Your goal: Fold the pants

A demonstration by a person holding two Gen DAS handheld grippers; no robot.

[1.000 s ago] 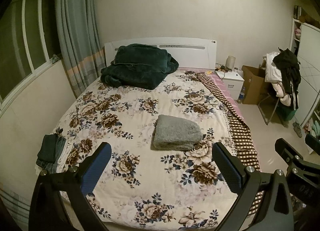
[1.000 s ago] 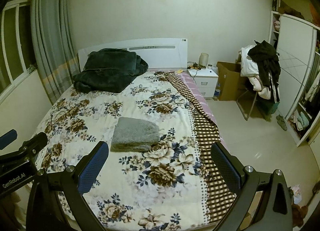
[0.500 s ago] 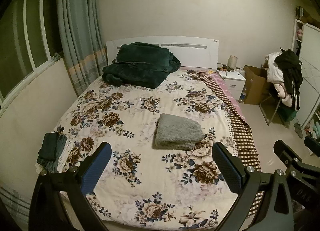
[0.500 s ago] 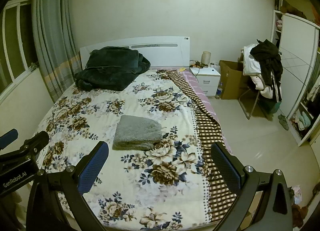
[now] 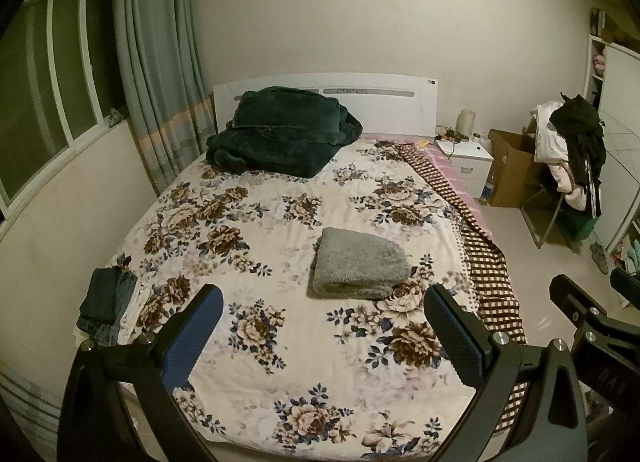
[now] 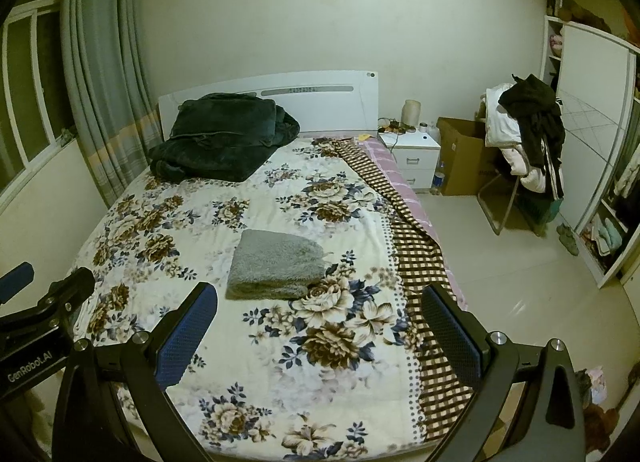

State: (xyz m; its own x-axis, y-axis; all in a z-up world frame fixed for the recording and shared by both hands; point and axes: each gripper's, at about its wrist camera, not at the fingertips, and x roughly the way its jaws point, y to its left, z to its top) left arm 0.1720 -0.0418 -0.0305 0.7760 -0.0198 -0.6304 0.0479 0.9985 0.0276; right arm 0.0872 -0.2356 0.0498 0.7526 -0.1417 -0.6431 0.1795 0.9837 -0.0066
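Grey fleece pants (image 5: 358,264) lie folded into a thick rectangle on the floral bedspread (image 5: 260,222), near the middle of the bed; they also show in the right wrist view (image 6: 276,264). My left gripper (image 5: 324,336) is open and empty, held back over the foot of the bed, well short of the pants. My right gripper (image 6: 320,332) is open and empty, also back from the pants, to the right of the left one. Each gripper's body shows at the edge of the other's view.
A dark green blanket (image 5: 280,134) is piled at the headboard. A small stack of folded clothes (image 5: 110,304) sits on the bed's left edge. A checkered sheet (image 6: 416,246) hangs over the right side. A nightstand (image 6: 412,156), cardboard box (image 6: 464,158) and clothes-laden chair (image 6: 528,142) stand at right.
Both grippers have drawn slightly back and up from the bed; the pants look a little farther away. Jaws stay open and the pants have not moved.
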